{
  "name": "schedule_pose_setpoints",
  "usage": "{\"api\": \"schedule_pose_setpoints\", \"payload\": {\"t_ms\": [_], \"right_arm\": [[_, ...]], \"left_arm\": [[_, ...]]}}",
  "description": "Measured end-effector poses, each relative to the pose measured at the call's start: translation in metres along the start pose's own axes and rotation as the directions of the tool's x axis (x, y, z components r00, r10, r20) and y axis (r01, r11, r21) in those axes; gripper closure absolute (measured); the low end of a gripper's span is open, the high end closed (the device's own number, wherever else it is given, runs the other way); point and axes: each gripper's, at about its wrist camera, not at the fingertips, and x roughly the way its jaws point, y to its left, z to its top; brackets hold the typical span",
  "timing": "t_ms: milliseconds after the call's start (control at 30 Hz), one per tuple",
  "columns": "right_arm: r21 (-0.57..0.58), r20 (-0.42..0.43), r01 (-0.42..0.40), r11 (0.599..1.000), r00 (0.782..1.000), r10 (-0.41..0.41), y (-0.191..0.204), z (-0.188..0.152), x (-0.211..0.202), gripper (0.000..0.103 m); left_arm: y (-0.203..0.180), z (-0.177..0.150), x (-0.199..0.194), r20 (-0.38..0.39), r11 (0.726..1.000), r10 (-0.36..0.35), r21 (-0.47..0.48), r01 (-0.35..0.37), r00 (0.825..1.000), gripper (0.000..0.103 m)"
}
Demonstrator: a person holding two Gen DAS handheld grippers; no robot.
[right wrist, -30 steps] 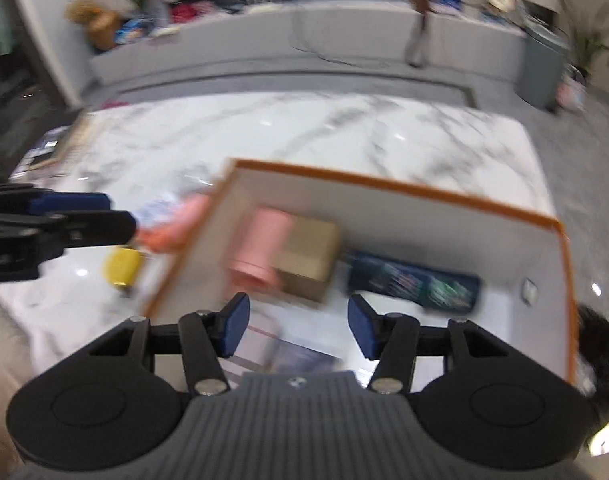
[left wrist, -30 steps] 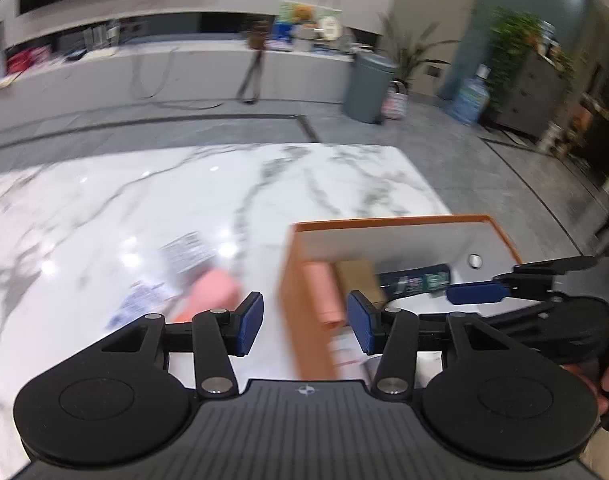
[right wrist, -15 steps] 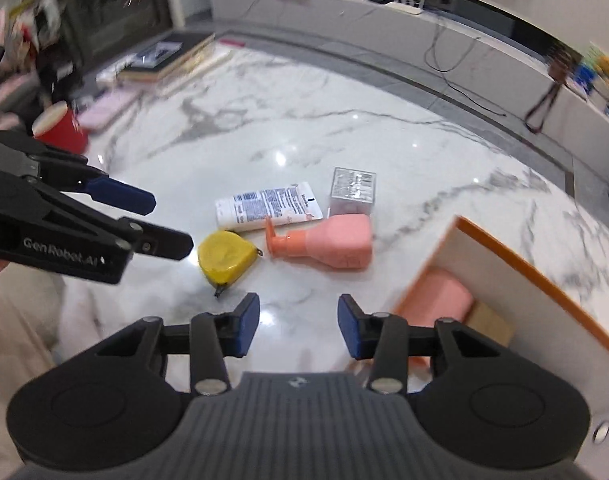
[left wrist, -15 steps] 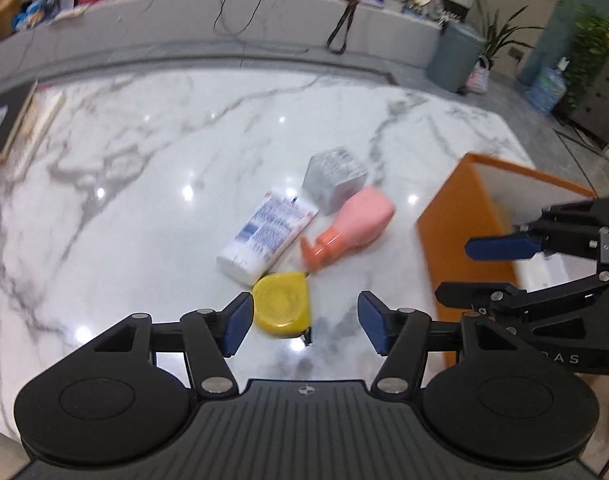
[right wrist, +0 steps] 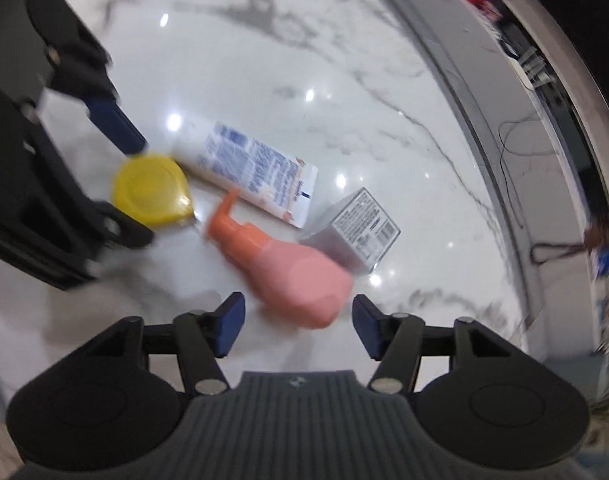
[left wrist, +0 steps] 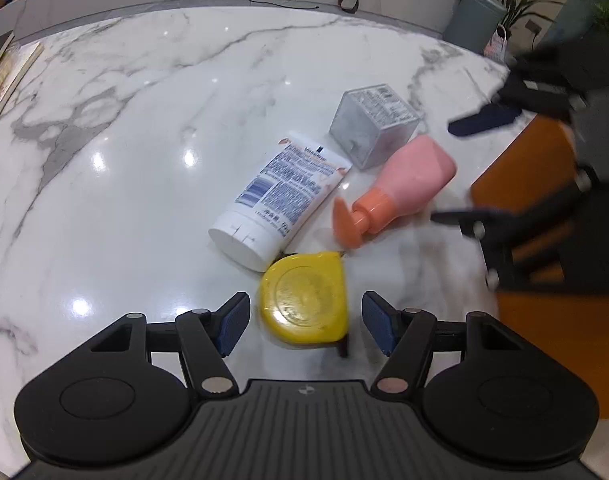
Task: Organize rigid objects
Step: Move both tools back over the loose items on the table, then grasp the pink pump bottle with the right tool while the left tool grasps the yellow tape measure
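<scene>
The white marble surface (left wrist: 124,152) carries four loose items, all in one cluster. One orange box (left wrist: 520,184) stands at the right edge of the left wrist view, only its outer wall visible.

One white lotion tube (left wrist: 280,196) lies flat, cap end toward the left tongs. One pink spray bottle (left wrist: 404,184) with an orange nozzle lies on its side just beside the tube, its base next to the one grey carton (left wrist: 372,124), which stands beyond both. One yellow tape measure (left wrist: 304,300) lies flat, touching the tube's cap end.

Two tongs are present. The left tongs (left wrist: 304,322) are wide apart, having just been opening; the tape measure sits between the blue pads (left wrist: 232,322) with a gap on each side, not gripped. The right tongs (right wrist: 296,322) have likewise just been opening; the base of the spray bottle (right wrist: 300,276) lies between the pads, clear of both, nothing held. Each tool appears blurred in the other's view.
</scene>
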Motion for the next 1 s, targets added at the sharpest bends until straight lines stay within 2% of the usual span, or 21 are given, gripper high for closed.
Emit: {"api": "schedule_pose_setpoints", "payload": {"t_ms": [200, 333, 433, 500, 567, 700, 767, 800, 900, 1000], "right_arm": [[-0.057, -0.055, -0.052, 0.997, 0.997, 0.049, -0.01, 0.015, 0.025, 0.039], [-0.053, -0.085, -0.07, 0.996, 0.994, 0.066, -0.01, 0.02, 0.035, 0.039], [0.014, -0.12, -0.075, 0.997, 0.99, 0.076, -0.016, 0.019, 0.034, 0.043], [0.089, -0.145, -0.111, 0.99, 0.982, 0.123, -0.02, 0.018, 0.031, 0.046], [0.15, -0.166, -0.144, 0.978, 0.972, 0.168, -0.02, 0.015, 0.026, 0.055], [0.295, -0.203, -0.215, 0.931, 0.938, 0.281, -0.018, 0.003, 0.014, 0.063], [0.288, -0.192, -0.231, 0.929, 0.937, 0.292, -0.011, -0.001, 0.008, 0.069], [0.278, -0.187, -0.221, 0.935, 0.942, 0.278, -0.01, -0.001, 0.007, 0.069], [0.284, -0.167, -0.173, 0.943, 0.96, 0.227, -0.011, 0.001, 0.003, 0.054], [0.38, -0.117, -0.201, 0.903, 0.958, 0.263, -0.028, 0.009, 0.008, 0.051]], "left_arm": [[0.002, 0.0, 0.005, 0.001, 1.0, -0.026, 0.015, 0.026, 1.0, 0.033], [0.006, 0.0, 0.002, 0.014, 0.999, -0.046, 0.022, 0.045, 0.999, 0.043], [0.006, -0.002, 0.0, 0.007, 0.998, -0.046, 0.038, 0.046, 0.999, 0.044], [0.008, -0.005, -0.003, -0.004, 0.998, -0.047, 0.039, 0.047, 0.999, 0.044], [0.01, -0.008, -0.004, -0.015, 0.998, -0.05, 0.041, 0.051, 0.999, 0.044], [0.011, -0.012, -0.007, -0.025, 0.998, -0.054, 0.039, 0.055, 0.998, 0.044], [0.011, -0.012, -0.006, -0.019, 0.998, -0.049, 0.037, 0.05, 0.999, 0.044], [0.01, -0.012, -0.006, -0.014, 0.998, -0.047, 0.037, 0.047, 0.999, 0.044], [0.008, -0.012, -0.005, 0.004, 0.998, -0.038, 0.046, 0.037, 0.999, 0.043], [0.007, -0.011, -0.004, 0.009, 0.998, -0.034, 0.058, 0.033, 0.999, 0.044]]}}
